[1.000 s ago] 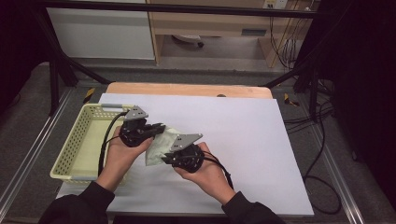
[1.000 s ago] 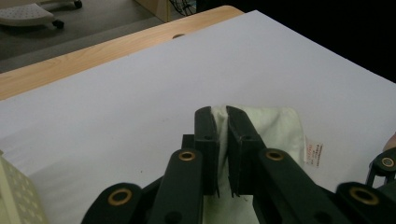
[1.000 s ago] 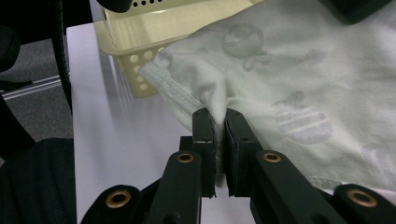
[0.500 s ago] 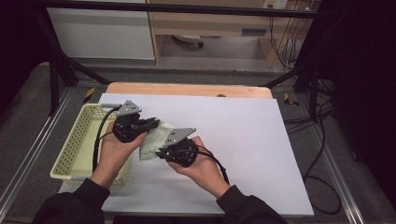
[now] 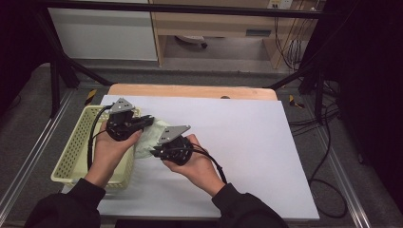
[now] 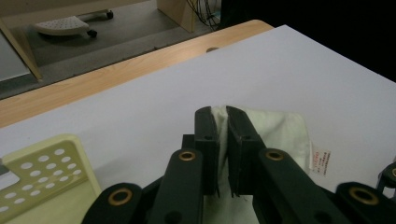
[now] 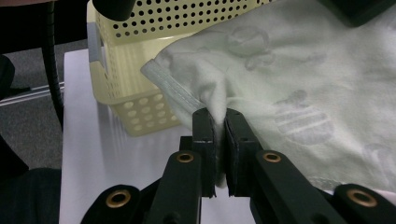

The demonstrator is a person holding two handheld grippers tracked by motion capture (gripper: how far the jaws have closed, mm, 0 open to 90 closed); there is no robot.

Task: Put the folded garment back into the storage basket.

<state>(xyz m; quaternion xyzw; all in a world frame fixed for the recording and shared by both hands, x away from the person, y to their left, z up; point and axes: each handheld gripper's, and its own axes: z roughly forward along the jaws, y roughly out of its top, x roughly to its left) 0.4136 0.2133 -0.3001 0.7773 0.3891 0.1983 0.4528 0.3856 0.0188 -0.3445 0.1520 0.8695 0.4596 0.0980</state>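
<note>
- Since the earlier frame both hands have carried the cloth (image 5: 148,137) left, toward the basket (image 5: 76,156).
- Right gripper (image 5: 159,153), nearer the person, is clamped on the cloth's hem.
- Left gripper (image 5: 148,121) pinches its far edge.
- The cloth hangs between them, just beside the basket, above the desk (image 5: 247,142).

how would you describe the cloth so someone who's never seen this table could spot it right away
Start at the white table top, then go to the perforated pale yellow basket at its left edge. Just right of the basket's rim, the cloth hangs between the left gripper and the right gripper, both clamped on it. It is the one soft thing there: pale green fabric with a faint woven pattern, a stitched hem and a small white tag.
</note>
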